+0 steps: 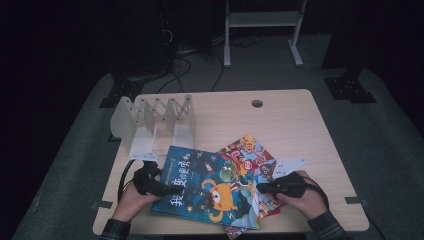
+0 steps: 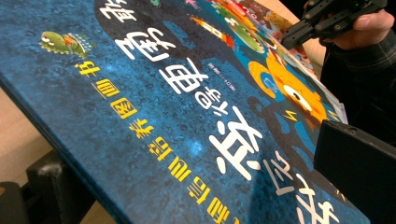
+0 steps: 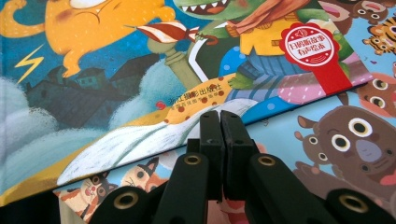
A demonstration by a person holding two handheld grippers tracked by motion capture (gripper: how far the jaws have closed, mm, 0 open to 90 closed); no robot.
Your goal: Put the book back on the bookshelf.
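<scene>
A blue picture book (image 1: 200,190) with an orange monster on its cover lies on top of a fanned pile at the table's front. My left gripper (image 1: 164,189) is shut on the book's left edge. In the left gripper view one finger (image 2: 355,172) presses on the cover (image 2: 163,116) and the other finger (image 2: 46,186) sits under it, with that edge raised off the table. My right gripper (image 1: 265,188) is shut with nothing between its jaws. Its tips (image 3: 219,119) rest at the blue book's right edge (image 3: 93,93), over an animal-print book (image 3: 336,130) below.
A white slotted file rack (image 1: 150,122) stands at the table's back left. More colourful books (image 1: 250,155) and a white sheet (image 1: 292,164) fan out to the right from under the blue one. The wooden table (image 1: 290,120) has a cable hole (image 1: 257,103) near its back edge.
</scene>
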